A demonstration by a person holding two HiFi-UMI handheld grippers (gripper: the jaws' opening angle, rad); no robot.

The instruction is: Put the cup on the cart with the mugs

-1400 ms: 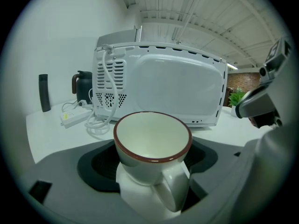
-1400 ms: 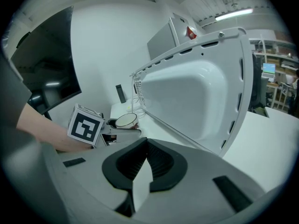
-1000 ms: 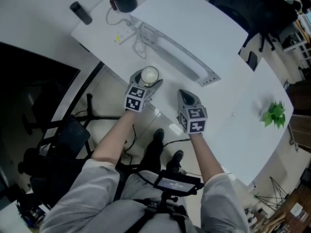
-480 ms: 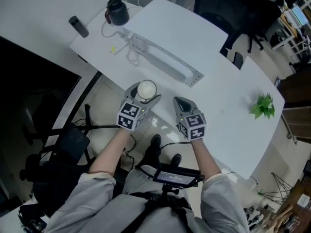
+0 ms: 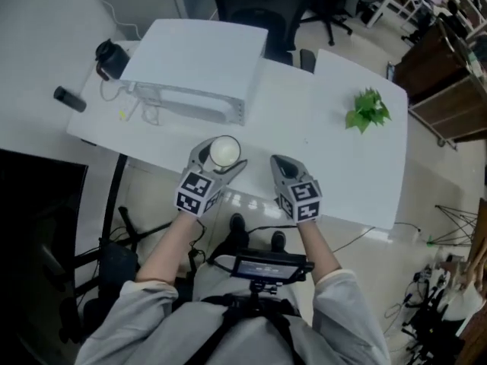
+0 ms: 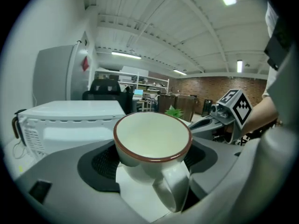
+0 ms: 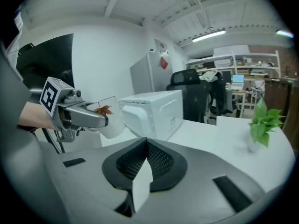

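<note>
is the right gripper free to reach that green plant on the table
Probably yes: the right gripper is shut on nothing, and the stretch of table between it and the plant looks bare. Its jaws would have to open first.

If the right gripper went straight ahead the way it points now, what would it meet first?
Probably the white table, just right of the microwave corner. Depth is hard to judge from these views.

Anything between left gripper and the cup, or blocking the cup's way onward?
Nothing between them: the left gripper is closed on the cup. No cart or mugs show in any view, so that path can't be judged. Ahead of the cup stand the white table and a white appliance.
</note>
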